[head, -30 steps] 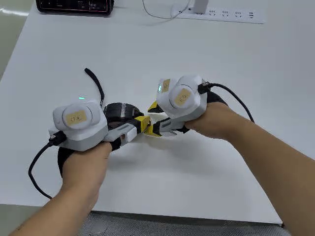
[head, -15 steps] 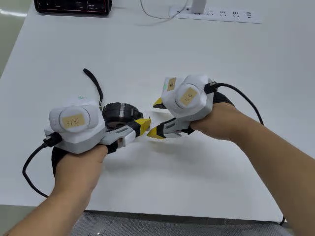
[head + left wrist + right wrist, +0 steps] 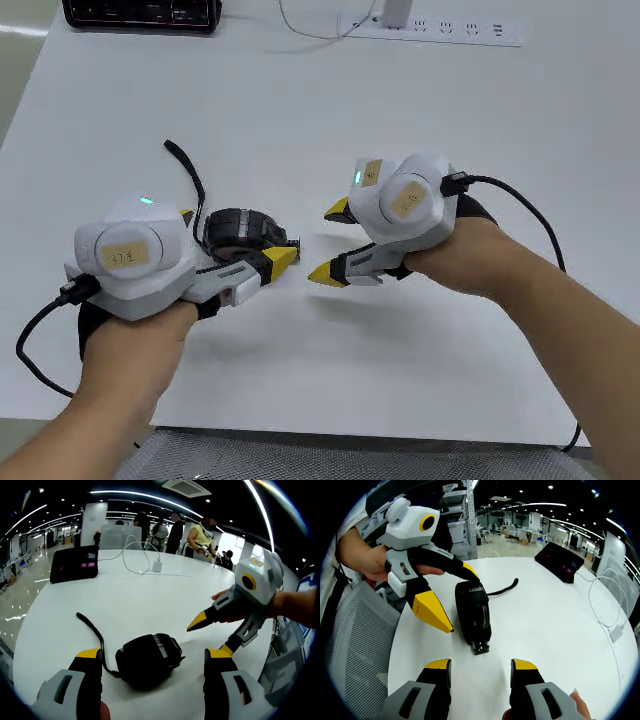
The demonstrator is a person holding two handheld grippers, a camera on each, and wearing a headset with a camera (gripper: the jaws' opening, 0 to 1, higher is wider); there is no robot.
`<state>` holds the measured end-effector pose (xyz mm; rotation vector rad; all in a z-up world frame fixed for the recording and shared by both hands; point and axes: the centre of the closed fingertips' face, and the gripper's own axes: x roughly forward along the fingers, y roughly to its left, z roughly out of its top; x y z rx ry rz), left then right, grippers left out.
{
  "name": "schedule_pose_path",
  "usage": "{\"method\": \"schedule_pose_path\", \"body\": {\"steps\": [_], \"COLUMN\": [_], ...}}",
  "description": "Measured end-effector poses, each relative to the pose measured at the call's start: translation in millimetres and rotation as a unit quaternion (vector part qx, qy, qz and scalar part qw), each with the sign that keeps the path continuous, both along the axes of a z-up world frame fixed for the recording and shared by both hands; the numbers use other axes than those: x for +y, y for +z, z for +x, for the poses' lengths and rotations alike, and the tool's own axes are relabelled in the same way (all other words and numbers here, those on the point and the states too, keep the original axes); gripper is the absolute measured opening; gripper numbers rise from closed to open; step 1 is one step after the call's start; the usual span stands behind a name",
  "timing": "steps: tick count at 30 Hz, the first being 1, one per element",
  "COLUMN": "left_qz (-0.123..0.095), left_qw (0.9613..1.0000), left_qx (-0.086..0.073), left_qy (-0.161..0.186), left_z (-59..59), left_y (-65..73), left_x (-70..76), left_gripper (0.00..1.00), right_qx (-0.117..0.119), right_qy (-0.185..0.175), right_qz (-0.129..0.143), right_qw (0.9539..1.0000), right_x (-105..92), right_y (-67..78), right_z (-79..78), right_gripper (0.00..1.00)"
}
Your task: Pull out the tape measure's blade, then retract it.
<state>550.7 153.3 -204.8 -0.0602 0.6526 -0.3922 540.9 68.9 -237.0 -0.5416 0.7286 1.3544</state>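
Note:
A black tape measure (image 3: 240, 230) lies on the white table (image 3: 400, 350), its blade wound in and its black strap (image 3: 187, 170) trailing away behind. My left gripper (image 3: 232, 235) is open, with one yellow-tipped jaw on each side of the case (image 3: 147, 657) and not clamping it. In the right gripper view the case mouth with the blade hook (image 3: 480, 647) faces my right gripper (image 3: 481, 666). The right gripper (image 3: 332, 242) stands open, a short way right of the case, with nothing between its jaws.
A white power strip (image 3: 440, 28) with a plugged-in cable and a black device (image 3: 140, 12) sit at the table's far edge. Black cables trail from both grippers. The front table edge (image 3: 350, 435) is close to the person's arms. People stand far behind the table (image 3: 200, 535).
The right gripper has pulled back to the right, away from the tape measure's mouth and the left jaw tip, and its jaws now stand wider apart. The left gripper has shifted slightly left.

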Motion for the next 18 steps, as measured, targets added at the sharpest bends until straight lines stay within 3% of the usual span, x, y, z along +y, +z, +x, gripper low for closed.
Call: {"method": "schedule_pose_path", "body": {"steps": [18], "left_qz": [-0.003], "left_qw": [0.9979], "left_qx": [0.0], "left_qy": [-0.065], "left_z": [-18.5], "left_y": [10.5], "left_x": [7.4], "left_gripper": [0.91], "right_qx": [0.0], "right_qy": [-0.043], "right_qz": [0.033], "right_qw": [0.9985], "right_x": [-28.8], "right_y": [22.8], "right_z": [-3.9], "right_gripper": [0.59]}}
